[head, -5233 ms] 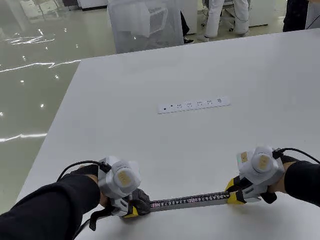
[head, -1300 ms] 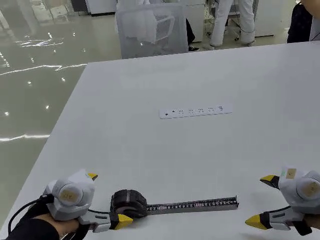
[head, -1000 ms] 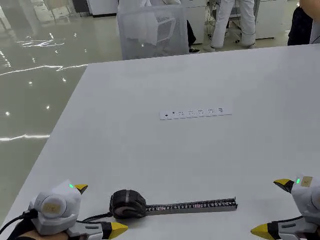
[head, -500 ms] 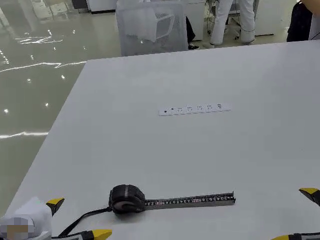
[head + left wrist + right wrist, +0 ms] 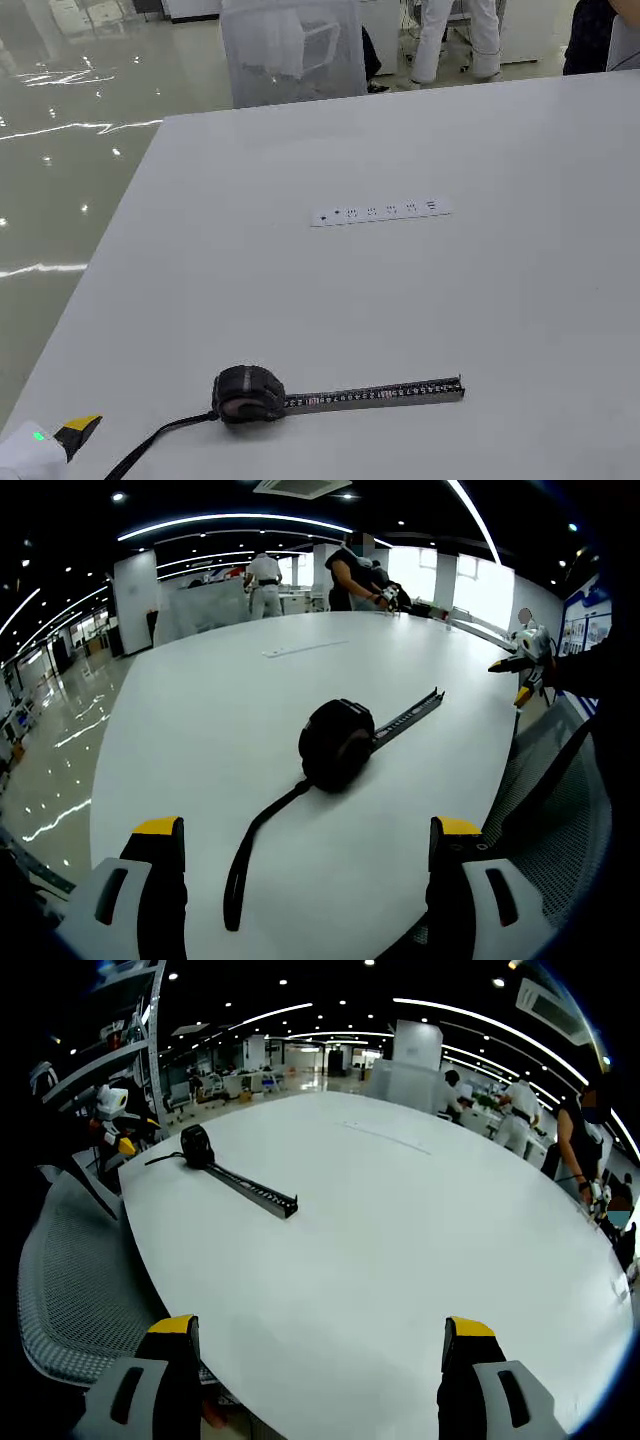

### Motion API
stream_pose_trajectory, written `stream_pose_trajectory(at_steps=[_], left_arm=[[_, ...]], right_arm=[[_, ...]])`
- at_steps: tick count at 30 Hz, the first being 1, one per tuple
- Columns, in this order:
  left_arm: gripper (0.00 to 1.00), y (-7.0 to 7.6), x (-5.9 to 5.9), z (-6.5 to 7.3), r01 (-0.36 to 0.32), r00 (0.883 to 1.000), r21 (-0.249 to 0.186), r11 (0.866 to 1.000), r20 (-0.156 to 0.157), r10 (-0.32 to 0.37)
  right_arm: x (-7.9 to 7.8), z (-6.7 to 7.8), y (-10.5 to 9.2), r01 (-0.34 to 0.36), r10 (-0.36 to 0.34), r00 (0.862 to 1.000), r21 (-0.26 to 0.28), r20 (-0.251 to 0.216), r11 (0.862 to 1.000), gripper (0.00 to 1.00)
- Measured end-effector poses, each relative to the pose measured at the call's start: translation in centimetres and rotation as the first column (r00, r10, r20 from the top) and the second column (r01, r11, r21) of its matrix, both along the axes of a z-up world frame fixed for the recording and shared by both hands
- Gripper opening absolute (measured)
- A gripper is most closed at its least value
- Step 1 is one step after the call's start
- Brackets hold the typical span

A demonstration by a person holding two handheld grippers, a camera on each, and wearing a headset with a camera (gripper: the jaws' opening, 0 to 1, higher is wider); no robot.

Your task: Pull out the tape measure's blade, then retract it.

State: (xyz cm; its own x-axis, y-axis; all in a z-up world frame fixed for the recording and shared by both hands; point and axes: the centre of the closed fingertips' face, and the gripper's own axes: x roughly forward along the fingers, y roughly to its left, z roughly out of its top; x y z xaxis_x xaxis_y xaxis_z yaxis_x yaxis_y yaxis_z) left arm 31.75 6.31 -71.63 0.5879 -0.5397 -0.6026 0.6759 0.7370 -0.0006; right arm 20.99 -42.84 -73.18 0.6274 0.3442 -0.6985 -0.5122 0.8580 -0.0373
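Both grippers have let go and pulled back toward the near edge of the tabletop (image 5: 500, 150). A few seconds ago the left one held the tape measure (image 5: 248, 393) and the right one pinched the end of the blade (image 5: 375, 395). Now the left gripper (image 5: 307, 827) hangs off the near left corner with its jaws spread and nothing between them, looking at the tape measure from a little way off. The right gripper (image 5: 320, 1326) sits well apart to the right, jaws likewise spread and empty. The tape measure lies near the front edge, left of centre, with its strap (image 5: 150, 447) trailing toward the near left. The blade is still drawn out flat along the tabletop to the right, about as long as when it was held, so it has not sprung back on release. The power strip (image 5: 380, 211) further back is untouched. By this reading the pull-out is done and the retraction is not: the blade seems to hold by its lock or by friction, and a gripper will likely have to return to feed it in.
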Motion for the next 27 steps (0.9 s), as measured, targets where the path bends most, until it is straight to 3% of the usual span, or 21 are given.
stream_pose_trajectory(at_steps=[7, 13, 16, 18, 27], left_arm=[[0.99, -0.2, 0.5, 1.2, -0.012, 1.000, -0.070, 0.998, 0.021, 0.013], [0.99, 0.3, 0.6, 1.1, -0.003, 0.999, -0.030, 1.000, 0.037, 0.004], [0.99, 0.4, 0.6, 0.9, -0.009, 1.000, -0.034, 0.999, 0.025, 0.010], [0.99, 0.7, 0.4, 0.5, -0.019, 1.000, -0.003, 1.000, 0.013, 0.019], [0.99, 0.0, 0.1, 0.8, 0.016, 1.000, -0.001, 1.000, 0.022, -0.016]], right_arm=[[-0.2, 0.6, 0.2, -0.018, 0.018, 1.000, -0.002, -0.011, 1.000, 0.99], [0.0, 0.8, 0.1, -0.021, 0.021, 1.000, 0.000, -0.008, 1.000, 0.99], [-0.1, 0.8, 0.0, -0.022, 0.022, 1.000, -0.004, -0.008, 1.000, 0.99], [-0.2, 0.8, 0.0, -0.026, 0.026, 1.000, -0.002, -0.008, 1.000, 0.99], [-0.4, 0.7, -0.4, -0.036, 0.036, 0.999, -0.017, -0.010, 0.999, 0.99]])
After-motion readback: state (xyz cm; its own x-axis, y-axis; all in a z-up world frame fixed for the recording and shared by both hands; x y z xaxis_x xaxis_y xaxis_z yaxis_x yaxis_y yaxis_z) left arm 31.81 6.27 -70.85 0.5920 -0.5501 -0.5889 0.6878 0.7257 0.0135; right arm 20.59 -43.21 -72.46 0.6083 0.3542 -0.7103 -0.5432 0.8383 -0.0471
